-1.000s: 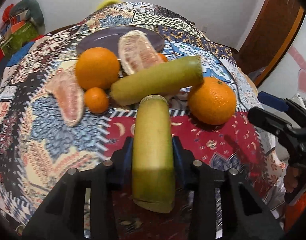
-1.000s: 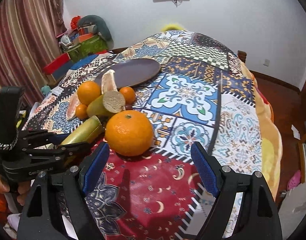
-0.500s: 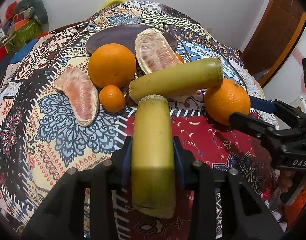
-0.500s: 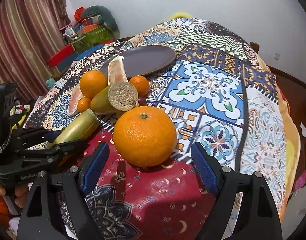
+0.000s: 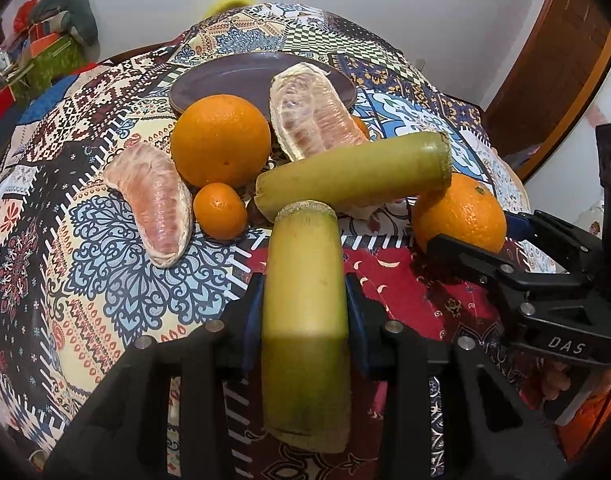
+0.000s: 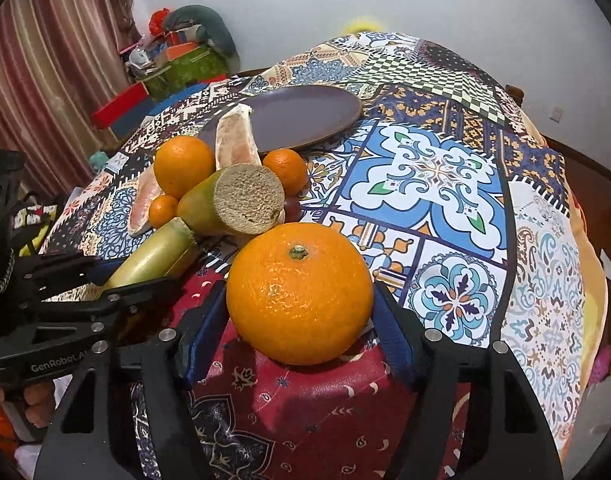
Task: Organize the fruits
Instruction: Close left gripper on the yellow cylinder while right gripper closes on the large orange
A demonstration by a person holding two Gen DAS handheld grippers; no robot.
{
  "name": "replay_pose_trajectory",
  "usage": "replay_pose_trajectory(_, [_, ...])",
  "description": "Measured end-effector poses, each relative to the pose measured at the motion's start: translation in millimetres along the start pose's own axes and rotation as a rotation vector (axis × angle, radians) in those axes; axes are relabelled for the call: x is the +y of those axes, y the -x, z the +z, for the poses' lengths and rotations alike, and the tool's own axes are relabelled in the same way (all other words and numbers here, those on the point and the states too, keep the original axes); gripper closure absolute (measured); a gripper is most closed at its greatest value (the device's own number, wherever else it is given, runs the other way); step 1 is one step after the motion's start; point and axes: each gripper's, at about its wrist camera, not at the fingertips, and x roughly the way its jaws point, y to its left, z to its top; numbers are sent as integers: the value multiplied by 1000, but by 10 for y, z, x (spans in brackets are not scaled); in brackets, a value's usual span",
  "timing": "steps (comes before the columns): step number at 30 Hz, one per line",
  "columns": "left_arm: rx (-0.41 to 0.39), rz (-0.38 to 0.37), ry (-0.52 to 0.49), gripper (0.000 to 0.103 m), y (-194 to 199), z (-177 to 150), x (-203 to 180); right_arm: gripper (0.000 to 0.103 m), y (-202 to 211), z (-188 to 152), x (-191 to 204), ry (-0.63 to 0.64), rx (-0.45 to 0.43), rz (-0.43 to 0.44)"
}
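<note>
Now, left wrist view, held piece: a green sugarcane piece (image 5: 305,320) is clamped lengthwise between the blue pads of the left gripper (image 5: 305,300), at lower centre of the frame.
Left wrist view, change: the grip is unchanged from the earlier frames; the fruit cluster is seen nearer and larger than a second ago.
Left wrist view, fruit cluster: a second sugarcane piece (image 5: 357,172) lies crosswise just beyond the held one, with its right end raised over a large orange (image 5: 459,214) at right of centre.
Left wrist view, other fruit: a second orange (image 5: 221,140), a small mandarin (image 5: 219,210) and two pomelo segments (image 5: 153,204) (image 5: 313,112) are grouped at centre, in front of a dark plate (image 5: 225,76) in the upper middle.
Left wrist view, right tool: the right gripper (image 5: 505,240) has entered further from the right edge and now flanks the large orange.
Right wrist view, tongs: the right gripper (image 6: 301,320) is held wide, one pad on each side of the large orange (image 6: 299,294) at centre; contact cannot be told.
Right wrist view, change: the orange stood well ahead of the fingers a second ago and now sits between them.
Right wrist view, left tool: the left gripper (image 6: 117,280) is seen at the left edge, closed on its sugarcane piece (image 6: 153,256).
Right wrist view, surface: the patterned tablecloth (image 6: 445,184) carries all the fruit; the dark plate (image 6: 305,116) lies beyond the cluster, upper centre.
</note>
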Motion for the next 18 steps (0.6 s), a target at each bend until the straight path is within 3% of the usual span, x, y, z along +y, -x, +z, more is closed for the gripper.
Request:
replay_pose_trajectory(7, [-14,-6,1,65,117,-71,6,37,110,-51,-36,-14,-13,-23])
replay_pose_trajectory(18, [-101,-14,-14,65,514,-118,-51,37,454,-93,-77,-29,-70,-78])
